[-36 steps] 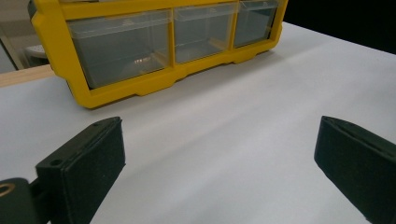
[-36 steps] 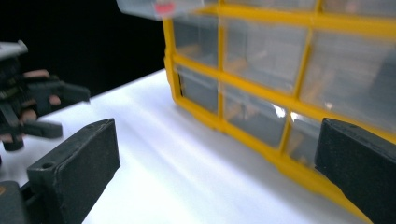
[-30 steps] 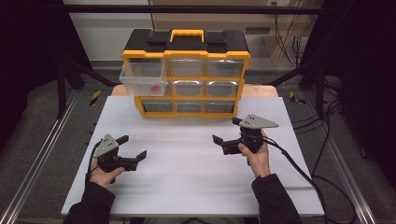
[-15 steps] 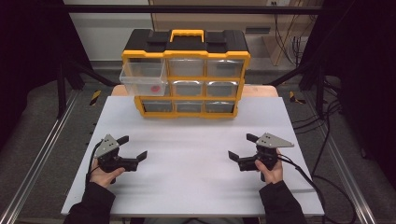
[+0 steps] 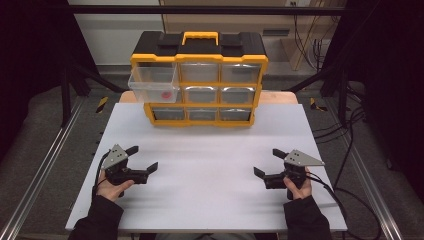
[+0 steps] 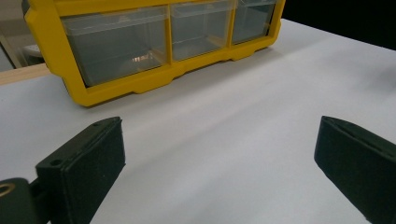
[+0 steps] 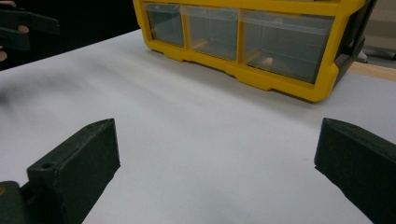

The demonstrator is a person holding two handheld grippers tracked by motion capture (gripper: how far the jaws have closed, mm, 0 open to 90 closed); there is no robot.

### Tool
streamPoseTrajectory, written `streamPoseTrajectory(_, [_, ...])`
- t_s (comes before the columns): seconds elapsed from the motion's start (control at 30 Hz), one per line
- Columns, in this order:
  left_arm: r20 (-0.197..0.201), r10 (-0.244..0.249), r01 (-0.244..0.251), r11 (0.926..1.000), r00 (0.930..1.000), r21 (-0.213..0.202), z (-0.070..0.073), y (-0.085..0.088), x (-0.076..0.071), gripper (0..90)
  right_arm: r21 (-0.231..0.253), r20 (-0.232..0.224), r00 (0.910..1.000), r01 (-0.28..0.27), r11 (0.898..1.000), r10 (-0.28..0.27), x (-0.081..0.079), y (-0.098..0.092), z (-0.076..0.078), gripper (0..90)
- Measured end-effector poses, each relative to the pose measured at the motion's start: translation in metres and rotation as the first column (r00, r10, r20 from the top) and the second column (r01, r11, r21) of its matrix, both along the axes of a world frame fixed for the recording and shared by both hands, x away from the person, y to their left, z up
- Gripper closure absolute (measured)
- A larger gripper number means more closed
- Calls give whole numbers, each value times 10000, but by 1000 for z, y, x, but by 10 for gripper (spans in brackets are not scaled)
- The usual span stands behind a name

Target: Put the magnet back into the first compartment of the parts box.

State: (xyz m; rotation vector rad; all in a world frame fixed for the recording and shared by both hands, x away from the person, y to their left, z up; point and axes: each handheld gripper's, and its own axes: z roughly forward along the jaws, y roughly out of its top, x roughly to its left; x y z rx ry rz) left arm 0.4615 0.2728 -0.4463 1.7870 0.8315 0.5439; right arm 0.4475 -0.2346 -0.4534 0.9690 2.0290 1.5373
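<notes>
Both tools, left tool (image 5: pixel 141 158) and right tool (image 5: pixel 267 163), are held jaws apart over the white counter (image 5: pixel 210 150); a drawer (image 5: pixel 153 85), perhaps holding something red, is pulled out of the far yellow cabinet (image 5: pixel 199 80).

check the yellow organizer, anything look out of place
Yes: the top-left drawer of the yellow organizer is pulled well out and sags forward, a small red item inside. The other drawers sit flush.

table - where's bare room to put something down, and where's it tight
Free: the white table between the left gripper and right gripper, up to the yellow drawer cabinet. Tight: the far edge, especially far left, where one clear drawer juts out.
</notes>
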Motion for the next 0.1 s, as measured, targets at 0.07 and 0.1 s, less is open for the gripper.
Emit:
streamPoseTrajectory(0.07, [-16, -3, 3, 10000, 10000, 39, 0, 0, 0, 15, 50, 3, 10000, -57, 10000, 57, 0, 0, 0, 4])
streamPoseTrajectory(0.1, [-25, -3, 3, 10000, 10000, 38, 0, 0, 0, 14, 45, 20, 10000, -41, 10000, 41, 0, -1, 0, 4])
